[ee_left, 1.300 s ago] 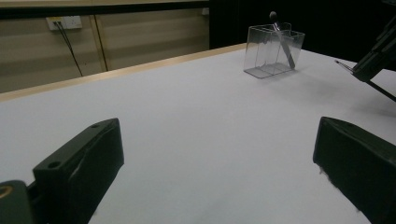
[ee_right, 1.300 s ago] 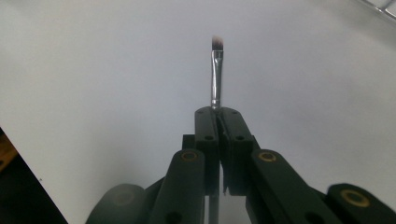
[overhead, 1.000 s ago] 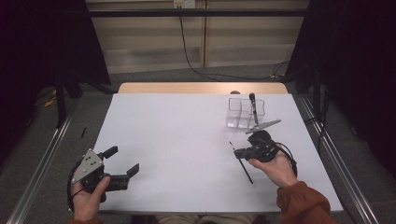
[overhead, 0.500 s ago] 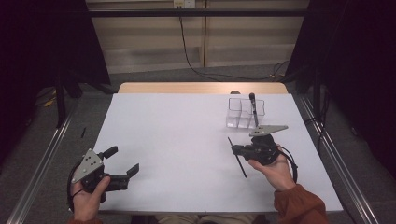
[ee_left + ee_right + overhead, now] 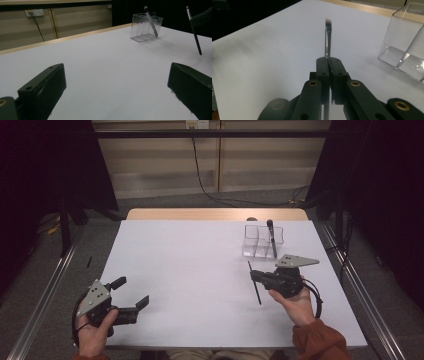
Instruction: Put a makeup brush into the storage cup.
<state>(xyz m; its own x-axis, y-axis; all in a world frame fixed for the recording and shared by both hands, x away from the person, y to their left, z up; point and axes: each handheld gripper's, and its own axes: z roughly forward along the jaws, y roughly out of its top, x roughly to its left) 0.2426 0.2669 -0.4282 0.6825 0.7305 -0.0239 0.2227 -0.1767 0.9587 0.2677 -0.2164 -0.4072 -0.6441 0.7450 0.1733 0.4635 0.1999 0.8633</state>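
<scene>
White tabletop (image 5: pixel 190 270) holds spread left tongs (image 5: pixel 131 292); right tongs (image 5: pixel 329 65) pinch a brush (image 5: pixel 328 37), its angled bristles clear close up.

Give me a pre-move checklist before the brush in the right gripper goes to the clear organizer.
1. Right gripper clamped on the brush: ok.
2. Brush lifted off the table: ok, going by the left gripper view.
3. Clear organizer upright: ok.
4. Free compartment: ok, the left ones look empty; one holds a dark tool.
5. Left gripper open, well away from the path: ok.
6. Brush seated straight in the jaws: cannot tell.
</scene>
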